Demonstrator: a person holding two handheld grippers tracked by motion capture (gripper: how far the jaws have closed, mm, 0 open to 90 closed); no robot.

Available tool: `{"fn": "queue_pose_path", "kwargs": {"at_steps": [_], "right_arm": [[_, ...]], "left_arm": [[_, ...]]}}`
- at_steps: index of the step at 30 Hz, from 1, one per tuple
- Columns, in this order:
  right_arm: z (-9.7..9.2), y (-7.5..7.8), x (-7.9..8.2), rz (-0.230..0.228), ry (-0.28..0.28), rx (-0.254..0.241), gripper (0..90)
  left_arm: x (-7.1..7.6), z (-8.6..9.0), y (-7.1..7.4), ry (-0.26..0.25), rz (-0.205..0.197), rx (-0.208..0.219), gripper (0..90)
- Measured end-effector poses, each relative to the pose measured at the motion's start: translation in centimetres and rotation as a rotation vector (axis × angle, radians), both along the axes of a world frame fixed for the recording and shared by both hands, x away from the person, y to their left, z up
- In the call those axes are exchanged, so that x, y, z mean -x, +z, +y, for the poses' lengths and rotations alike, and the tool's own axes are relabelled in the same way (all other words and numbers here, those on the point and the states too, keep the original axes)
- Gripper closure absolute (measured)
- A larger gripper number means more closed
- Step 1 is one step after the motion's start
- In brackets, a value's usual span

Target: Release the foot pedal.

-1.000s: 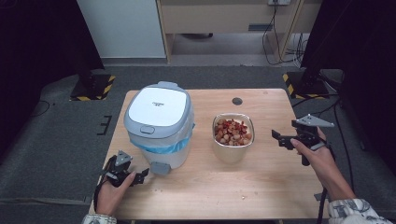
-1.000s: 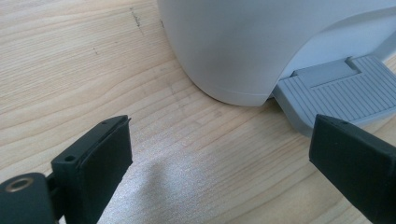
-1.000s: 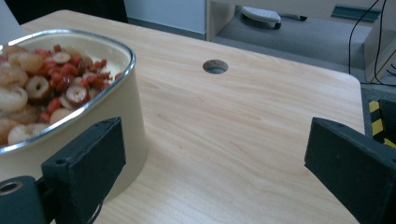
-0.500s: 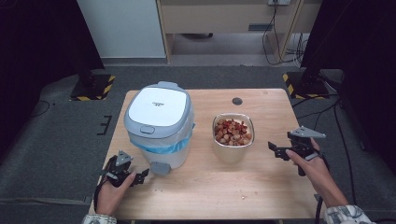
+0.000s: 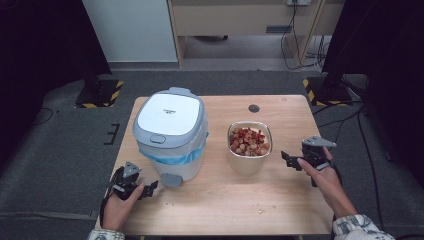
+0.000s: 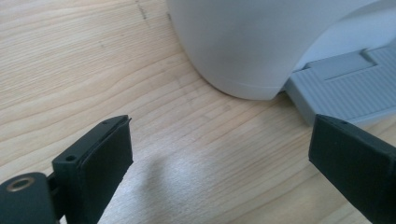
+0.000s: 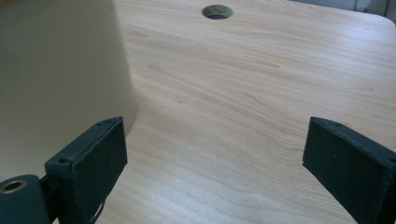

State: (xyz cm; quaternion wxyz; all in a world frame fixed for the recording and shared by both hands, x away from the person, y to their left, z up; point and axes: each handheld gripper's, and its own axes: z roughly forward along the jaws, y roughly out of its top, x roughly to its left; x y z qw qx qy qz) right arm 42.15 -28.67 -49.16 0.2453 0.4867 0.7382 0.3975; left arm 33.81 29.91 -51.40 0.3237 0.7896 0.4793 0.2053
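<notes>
A white pedal bin (image 5: 170, 132) with a blue bag liner stands shut at the table's left, its grey pedal (image 5: 171, 180) toward the front. A metal bowl (image 5: 250, 145) of reddish food pieces sits right of it. My left gripper (image 5: 146, 190) rests low at the front left, open, pointing at the pedal. In the left gripper view the open jaws (image 6: 219, 158) frame bare wood, with the bin's base (image 6: 243, 42) and pedal (image 6: 345, 88) just ahead. My right gripper (image 5: 289, 161) is open to the right of the bowl; its jaws have just closed a little, with nothing between them (image 7: 215, 158). The bowl's wall (image 7: 56, 70) is close at their left.
The wooden table (image 5: 225, 210) has a round cable hole (image 5: 254, 108) at the back. A few crumbs (image 5: 260, 210) lie near the front edge. Dark stands with striped bases flank the table on the grey floor.
My right gripper has come down and slightly toward the bowl, from above the table's right edge to level with the bowl's side. The left gripper has stayed put.
</notes>
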Motion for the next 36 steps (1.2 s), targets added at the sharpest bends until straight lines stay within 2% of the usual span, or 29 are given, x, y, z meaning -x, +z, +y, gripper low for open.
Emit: {"fn": "queue_pose_path", "kwargs": {"at_steps": [1,2,3,4,5,8,9,12,16,20,21,27,31,36], "right_arm": [[-0.1,-0.4,-0.5,0.015,-0.027,-0.002,6.6],[-0.1,-0.4,-0.5,0.015,-0.027,-0.002,6.6],[-0.2,-0.8,-0.9,0.035,-0.06,0.005,6.7],[-0.2,-0.8,-0.9,0.035,-0.06,0.005,6.7],[-0.4,-1.2,-1.2,0.06,-0.086,0.014,7.1],[-0.6,-1.6,-1.4,0.08,-0.106,0.019,7.6],[-0.7,-2.1,-1.5,0.099,-0.125,0.014,7.5],[-0.9,-3.0,-1.5,0.121,-0.15,0.018,7.5],[-0.8,-3.7,-1.6,0.174,-0.179,0.04,7.3],[-0.8,-4.5,-1.3,0.179,-0.179,0.037,6.5],[-0.6,-4.8,-1.0,0.154,-0.169,0.07,6.0],[-0.3,-4.8,0.3,0.157,-0.173,0.08,5.0],[-0.4,-4.8,1.5,0.164,-0.144,0.082,3.6],[-0.5,-4.8,1.7,0.16,-0.131,0.087,3.4]], "left_arm": [[-0.1,0.2,-0.1,0.013,0.002,-0.005,5.8],[-0.1,0.2,-0.1,0.013,0.002,-0.005,5.8],[-0.2,0.3,-0.2,0.027,-0.003,-0.014,5.9],[-0.2,0.3,-0.2,0.027,-0.003,-0.014,6.1],[-0.3,0.5,-0.3,0.035,-0.002,-0.023,6.3],[-0.4,0.7,-0.5,0.039,-0.002,-0.034,6.3],[-0.5,0.7,-0.6,0.042,0.002,-0.036,6.3],[-0.7,0.9,-0.9,0.048,0.007,-0.043,6.2],[-0.9,1.1,-1.1,0.055,0.015,-0.045,6.3],[-1.1,1.2,-1.4,0.063,0.027,-0.041,6.2],[-1.2,1.3,-1.5,0.065,0.029,-0.041,6.2],[-1.3,1.3,-1.8,0.057,0.028,-0.023,4.6],[-1.5,1.5,-2.1,0.058,0.024,-0.004,2.4],[-1.4,1.4,-2.2,0.06,0.013,0.003,1.7]]}}
